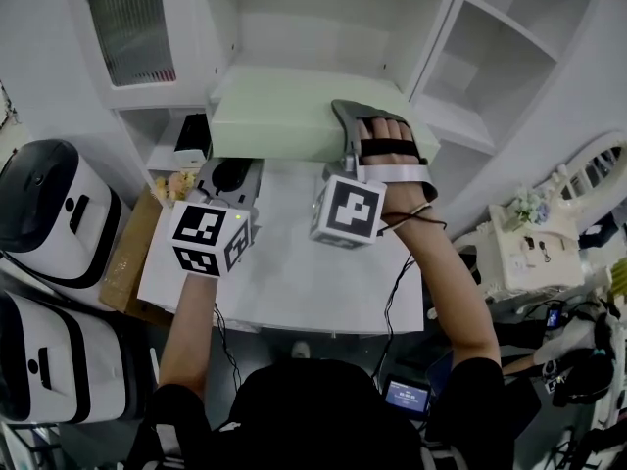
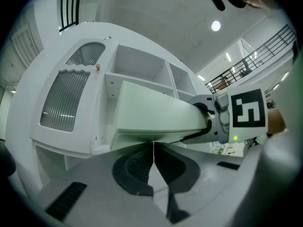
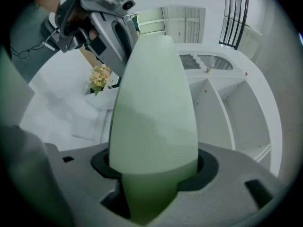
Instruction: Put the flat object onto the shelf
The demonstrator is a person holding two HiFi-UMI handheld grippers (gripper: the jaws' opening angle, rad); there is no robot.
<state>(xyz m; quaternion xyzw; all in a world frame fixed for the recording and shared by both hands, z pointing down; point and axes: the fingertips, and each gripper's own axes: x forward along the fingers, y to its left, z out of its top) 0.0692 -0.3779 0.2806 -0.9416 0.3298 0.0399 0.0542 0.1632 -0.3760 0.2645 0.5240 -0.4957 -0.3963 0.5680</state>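
We see a white table [image 1: 294, 282] before a white shelf [image 1: 333, 18]. Flowers [image 1: 174, 186] lie on the table at ten o'clock. At twelve o'clock a green box [image 1: 284, 116] reaches the shelf's ledge; resting or not, we cannot tell.

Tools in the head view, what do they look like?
The left tool and right tool are grey with black-lined jaws; each carries a white cube with black square markers. A black strap and black cable show at the right one. The sleeves are short and dark.
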